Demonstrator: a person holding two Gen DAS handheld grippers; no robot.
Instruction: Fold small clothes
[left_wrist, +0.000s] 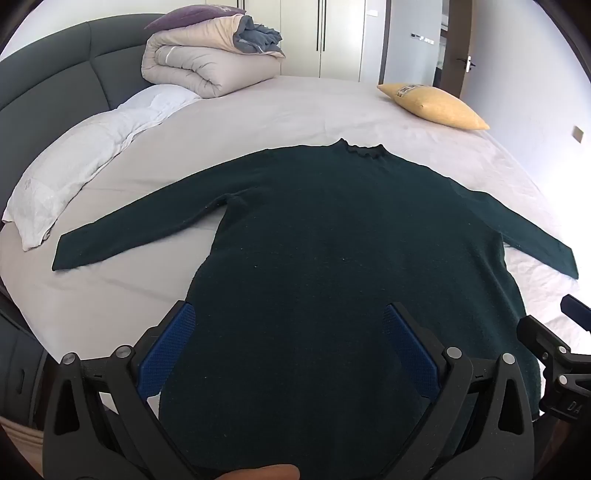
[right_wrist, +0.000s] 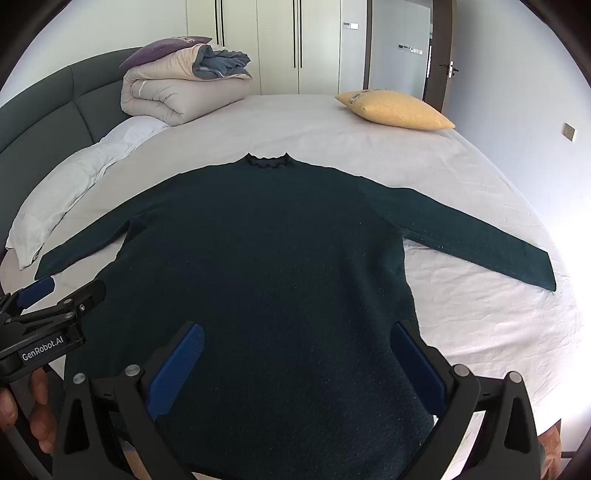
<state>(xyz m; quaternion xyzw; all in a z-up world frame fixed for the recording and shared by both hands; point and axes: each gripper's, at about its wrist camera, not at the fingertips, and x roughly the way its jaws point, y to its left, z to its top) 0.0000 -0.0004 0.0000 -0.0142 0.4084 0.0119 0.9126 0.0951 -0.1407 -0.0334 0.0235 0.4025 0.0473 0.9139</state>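
Note:
A dark green long-sleeved sweater (left_wrist: 314, 236) lies flat on the bed, collar away from me and both sleeves spread out. It also fills the middle of the right wrist view (right_wrist: 266, 251). My left gripper (left_wrist: 290, 321) is open, its blue pads hovering over the hem's left part. My right gripper (right_wrist: 297, 339) is open over the hem's right part. Each gripper shows at the edge of the other's view: the right one (left_wrist: 554, 343) and the left one (right_wrist: 55, 295). Neither holds any cloth.
The bed sheet (left_wrist: 295, 107) is pale grey. A rolled duvet (left_wrist: 207, 62) and a white pillow (left_wrist: 85, 162) lie at the far left by the dark headboard. A yellow cushion (left_wrist: 432, 105) lies at the far right. Wardrobes and a door stand behind.

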